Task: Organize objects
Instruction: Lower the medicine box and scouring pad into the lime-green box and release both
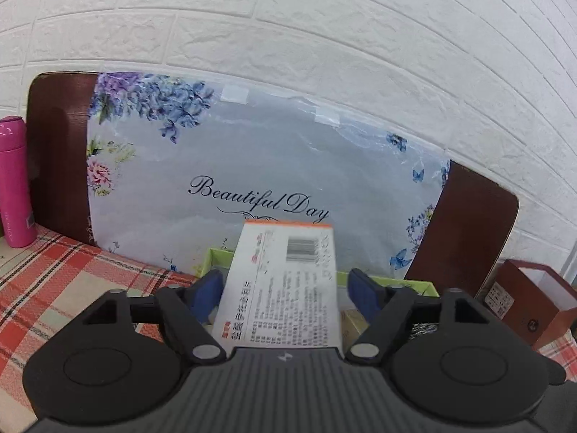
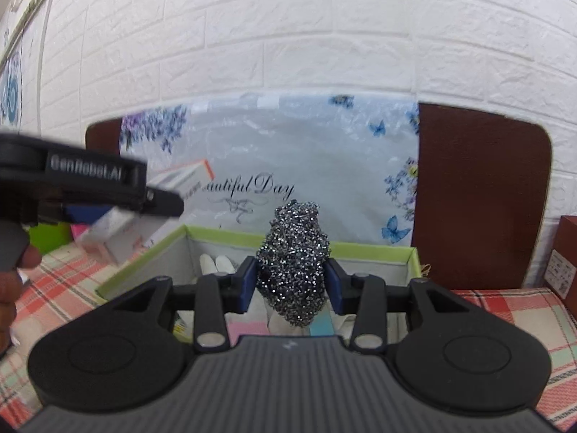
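One plaid tablecloth (image 1: 54,270) meets a white brick wall (image 1: 324,36).

This looks like a room in a home. A white brick-pattern wall (image 1: 324,36) stands behind a desk covered in a red plaid cloth (image 1: 54,270). A brown headboard-like panel (image 1: 57,151) draped with a flowered "Beautiful Day" sheet (image 1: 252,158) leans at the desk's far edge, and a pink flask (image 1: 14,180) stands at its left end.

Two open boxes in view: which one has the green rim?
The wide shallow cardboard box below both held items; its rim is lime green. The smaller open box to the right is reddish-brown with a white interior.
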